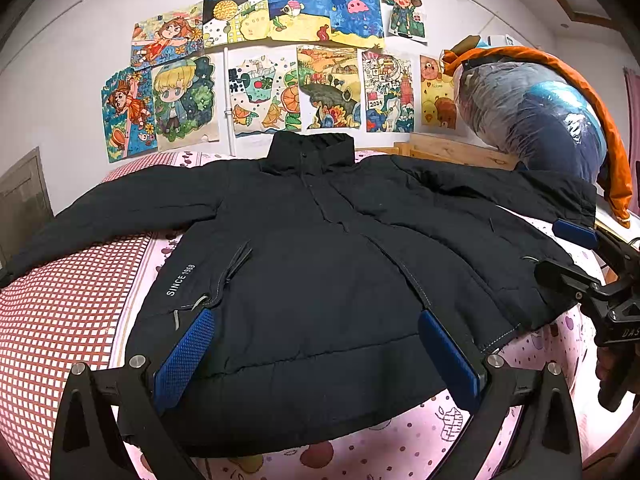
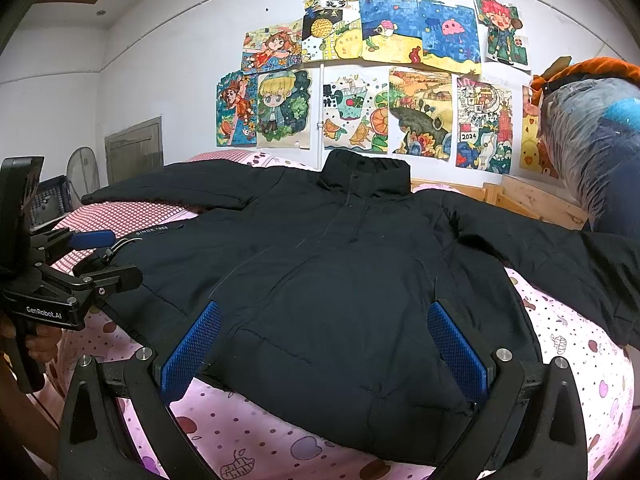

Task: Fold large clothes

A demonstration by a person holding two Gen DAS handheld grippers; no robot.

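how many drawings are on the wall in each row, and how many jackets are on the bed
Top row drawings: 5
Bottom row drawings: 6, the last one partly hidden by a plastic-wrapped bundle
Black jackets on the bed: 1
Total: 12

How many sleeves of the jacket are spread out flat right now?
2. One sleeve runs out to the left over the checked bedding; the other sleeve runs right, toward the plastic-wrapped bundle. Neither is folded in yet.
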